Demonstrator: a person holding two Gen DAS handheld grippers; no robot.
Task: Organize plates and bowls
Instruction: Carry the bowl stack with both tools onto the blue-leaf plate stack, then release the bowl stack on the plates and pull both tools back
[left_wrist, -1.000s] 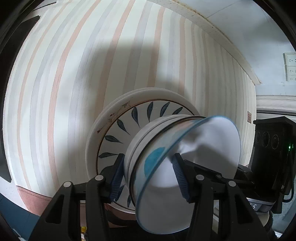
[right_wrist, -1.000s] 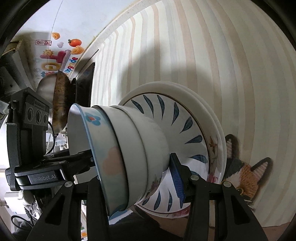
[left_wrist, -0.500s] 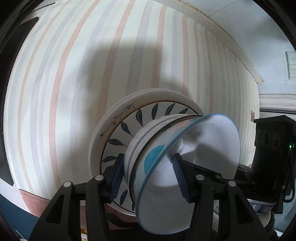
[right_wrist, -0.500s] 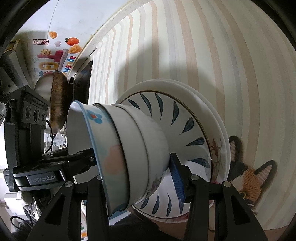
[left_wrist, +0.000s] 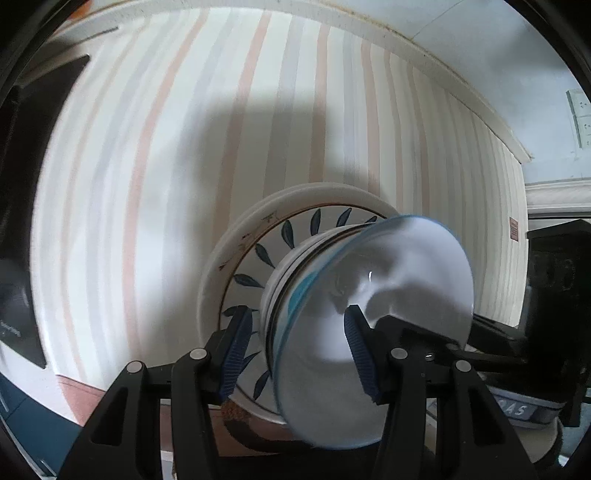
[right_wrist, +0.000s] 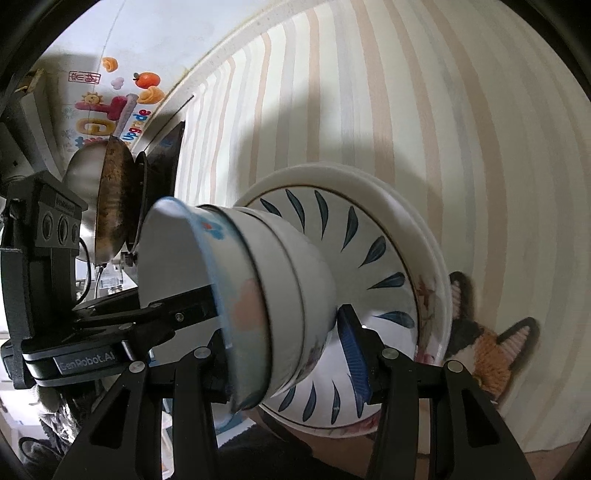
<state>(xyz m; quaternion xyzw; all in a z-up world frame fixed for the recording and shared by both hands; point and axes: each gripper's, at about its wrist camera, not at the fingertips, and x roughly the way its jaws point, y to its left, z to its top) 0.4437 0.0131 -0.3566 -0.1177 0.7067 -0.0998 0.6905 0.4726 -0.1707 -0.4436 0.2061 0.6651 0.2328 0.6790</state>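
A stack of nested white bowls (left_wrist: 388, 295) (right_wrist: 280, 295), the top one blue-rimmed, sits on a pile of plates (left_wrist: 236, 243) (right_wrist: 388, 206); the upper plate has dark blue leaf marks. My left gripper (left_wrist: 298, 354) is shut on the stack's near wall, one pad inside the top bowl and the other outside by the plate. On the opposite side my right gripper (right_wrist: 288, 354) is shut on the stack too. Its right pad (right_wrist: 352, 354) lies against the lowest bowl, and its left finger is hidden behind the bowl rims.
Everything rests on a striped tablecloth (left_wrist: 184, 147). A browned pan (right_wrist: 110, 206) on a black stove (right_wrist: 162, 155) stands beyond the bowls. A cat-shaped mat (right_wrist: 487, 350) lies just right of the plates. A dark flat object (left_wrist: 22, 221) borders the cloth at the left.
In the left wrist view the stack and plates have slid a little to the right as that gripper tilted. Both grips look the same.
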